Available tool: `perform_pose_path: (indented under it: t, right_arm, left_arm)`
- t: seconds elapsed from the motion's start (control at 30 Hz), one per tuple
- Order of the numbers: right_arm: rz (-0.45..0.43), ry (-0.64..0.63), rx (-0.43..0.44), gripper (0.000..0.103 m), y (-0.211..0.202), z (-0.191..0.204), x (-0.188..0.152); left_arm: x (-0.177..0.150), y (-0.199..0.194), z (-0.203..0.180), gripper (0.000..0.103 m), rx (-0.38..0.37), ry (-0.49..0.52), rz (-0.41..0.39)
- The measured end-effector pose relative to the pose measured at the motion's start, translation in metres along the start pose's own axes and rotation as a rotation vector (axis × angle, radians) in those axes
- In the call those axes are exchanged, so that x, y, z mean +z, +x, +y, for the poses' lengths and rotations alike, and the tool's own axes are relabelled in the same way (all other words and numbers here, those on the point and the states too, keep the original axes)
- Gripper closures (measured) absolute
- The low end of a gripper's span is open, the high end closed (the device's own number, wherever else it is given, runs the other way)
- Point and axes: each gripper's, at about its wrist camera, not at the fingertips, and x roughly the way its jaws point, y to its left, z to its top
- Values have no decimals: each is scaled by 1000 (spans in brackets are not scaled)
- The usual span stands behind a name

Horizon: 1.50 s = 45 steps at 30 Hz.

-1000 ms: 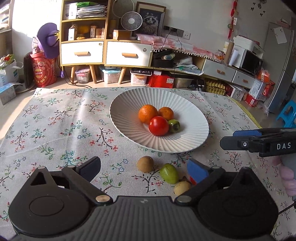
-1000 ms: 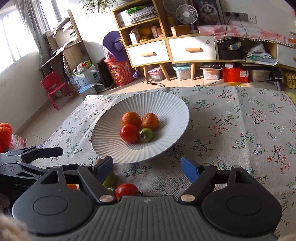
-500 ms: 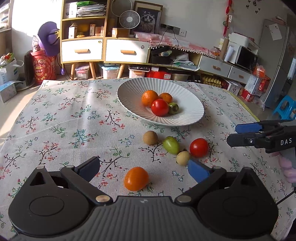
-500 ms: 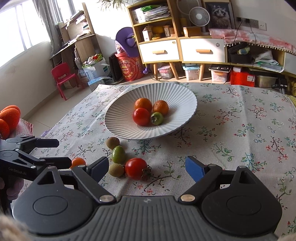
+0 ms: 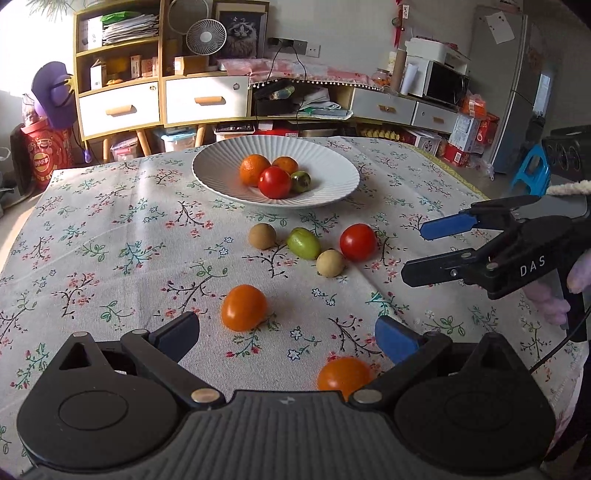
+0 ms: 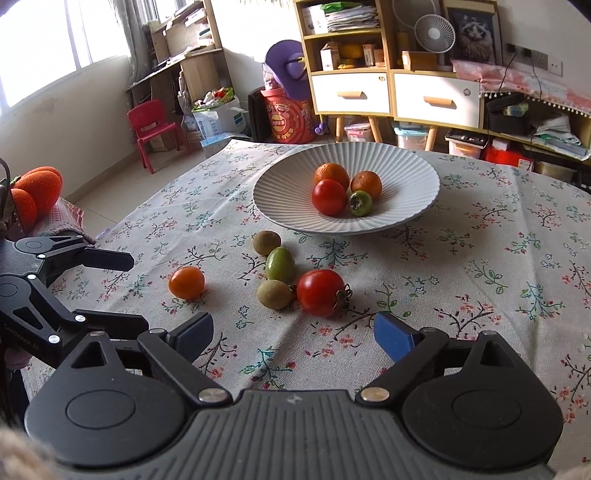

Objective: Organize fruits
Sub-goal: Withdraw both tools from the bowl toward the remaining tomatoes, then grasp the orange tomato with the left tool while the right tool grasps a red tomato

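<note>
Green oval fruit [image 6: 280,263] lying lengthwise toward plate [image 6: 413,214], claws gaping.

A floral tablecloth [image 5: 110,229] covers the table. Behind it stands a wooden shelf unit [image 5: 122,74] with white drawers [image 5: 205,99], stacked papers [image 5: 129,29] on top and a small white fan [image 5: 205,37] beside a framed cat picture [image 5: 242,31]. A purple hat [image 5: 51,92] sits over a red drum [image 5: 46,155] at the left. To the right are a microwave [image 5: 443,83] and a blue stool [image 5: 532,170]. The right wrist view shows a red child's chair [image 6: 151,125] near the window.
</note>
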Motion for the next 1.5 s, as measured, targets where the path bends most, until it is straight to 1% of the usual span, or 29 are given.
perform_pose_path:
  t: [0.3, 0.4, 0.47, 0.6, 0.67, 0.7, 0.77, 0.8, 0.87, 0.9, 0.97, 1.13, 1.23, 1.33, 1.43, 1.5]
  right_arm:
    - [8, -25, -26, 10, 7, 3, -5]
    - [12, -37, -44, 10, 11, 3, -7]
    - [16, -51, -56, 10, 13, 4, -8]
    - [24, -68, -74, 10, 16, 4, -10]
    - [26, -66, -76, 10, 16, 4, -10]
    - [28, -66, -76, 10, 17, 3, -10]
    - [28, -67, -78, 10, 17, 3, -10]
    - [29, -67, -78, 10, 18, 3, -10]
    - [28, -69, -80, 10, 19, 3, -10]
    - [28, -70, -81, 10, 19, 3, -9]
    - [25, -74, -82, 10, 20, 4, -8]
    - [15, -77, -92, 11, 22, 4, -5]
    - [13, -83, -103, 14, 25, 4, -3]
    - [10, -92, -115, 19, 29, 4, -1]
    - [3, -106, -128, 27, 32, 4, 2]
    - [3, -116, -137, 35, 34, 4, 2]
  left_arm:
    - [-14, 7, -15, 3, -87, 76, 58]
    - [-18, 11, -21, 7, -106, 108, 80]
    - [-20, 13, -23, 15, -117, 129, 95]
    - [-22, 14, -27, 25, -135, 161, 116]
    - [-23, 16, -28, 34, -139, 170, 127]
    - [-23, 16, -28, 36, -139, 173, 132]
    - [-24, 18, -28, 45, -140, 179, 140]
    - [-24, 18, -28, 47, -138, 182, 139]
    - [-24, 17, -29, 58, -134, 184, 138]
    - [-24, 17, -28, 60, -133, 180, 138]
    - [-23, 18, -28, 69, -134, 174, 139]
    - [-21, 20, -28, 70, -125, 163, 140]
    - [-20, 19, -27, 70, -109, 155, 136]
    - [-18, 19, -24, 70, -88, 139, 129]
    - [-16, 18, -20, 70, -66, 115, 123]
    - [-14, 18, -18, 70, -55, 100, 121]
